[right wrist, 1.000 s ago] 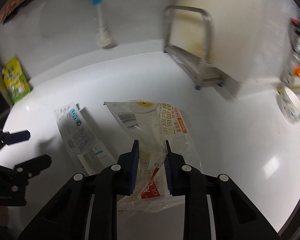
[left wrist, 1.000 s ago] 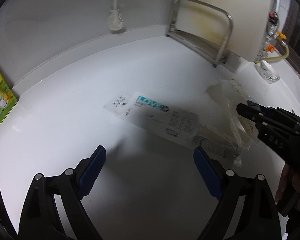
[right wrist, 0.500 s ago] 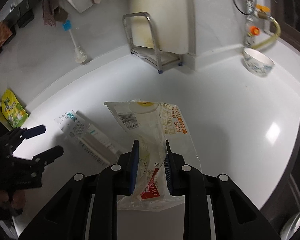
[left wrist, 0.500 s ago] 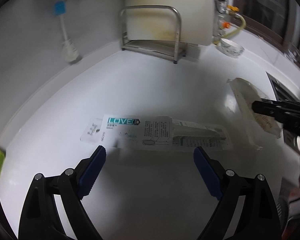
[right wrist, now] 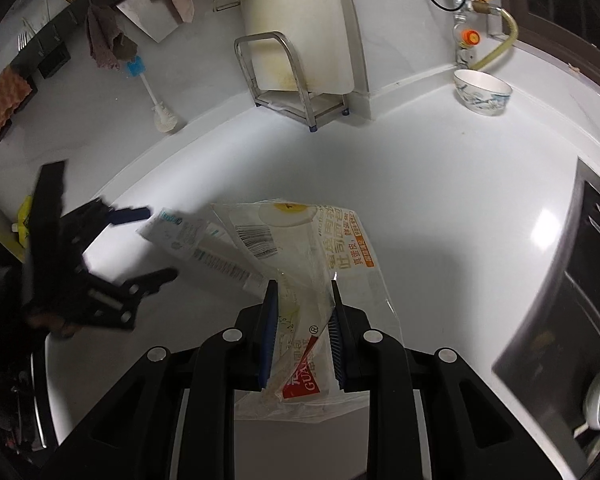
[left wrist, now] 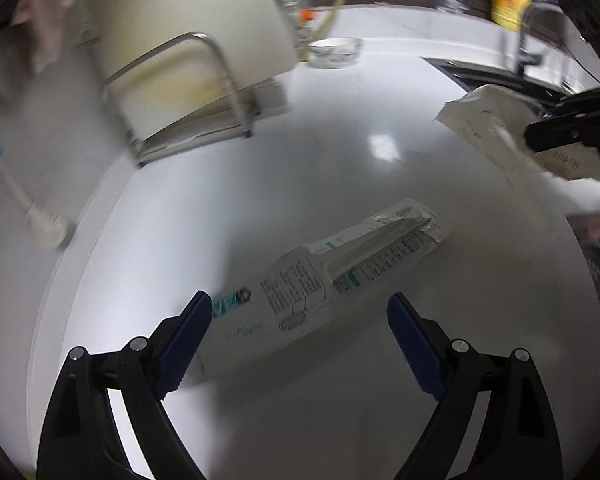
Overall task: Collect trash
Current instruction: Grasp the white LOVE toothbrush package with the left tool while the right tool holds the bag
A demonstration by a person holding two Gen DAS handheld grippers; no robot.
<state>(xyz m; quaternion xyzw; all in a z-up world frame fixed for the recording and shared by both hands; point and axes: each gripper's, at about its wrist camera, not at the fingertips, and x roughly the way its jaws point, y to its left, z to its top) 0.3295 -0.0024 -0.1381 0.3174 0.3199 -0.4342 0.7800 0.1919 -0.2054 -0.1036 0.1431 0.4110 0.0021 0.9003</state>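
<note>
A long white toothbrush package point(left wrist: 340, 280) with teal print lies flat on the white counter point(left wrist: 340, 152). My left gripper point(left wrist: 300, 312) hovers over its near end, open, with the blue pads wide on either side and not touching it. My right gripper point(right wrist: 303, 292) is shut on a clear plastic bread bag point(right wrist: 300, 240) with orange print, which hangs crumpled between its pads above the counter. In the left wrist view that bag point(left wrist: 500, 136) and the right gripper point(left wrist: 548, 120) are at the far right. The right wrist view has the left gripper point(right wrist: 156, 244) at the left, over the package point(right wrist: 192, 240).
A cutting board point(right wrist: 296, 20) stands in a steel rack point(right wrist: 260, 76) against the back wall. A patterned bowl point(right wrist: 482, 92) sits in the back corner under a gas valve and hose. A bottle brush point(right wrist: 156, 100) leans at the wall. A dark sink point(right wrist: 588, 264) opens at the right.
My left gripper has rolled and closed in, so the package now lies diagonally between its open fingers. The right gripper has carried the bag to the right, away from the package.
</note>
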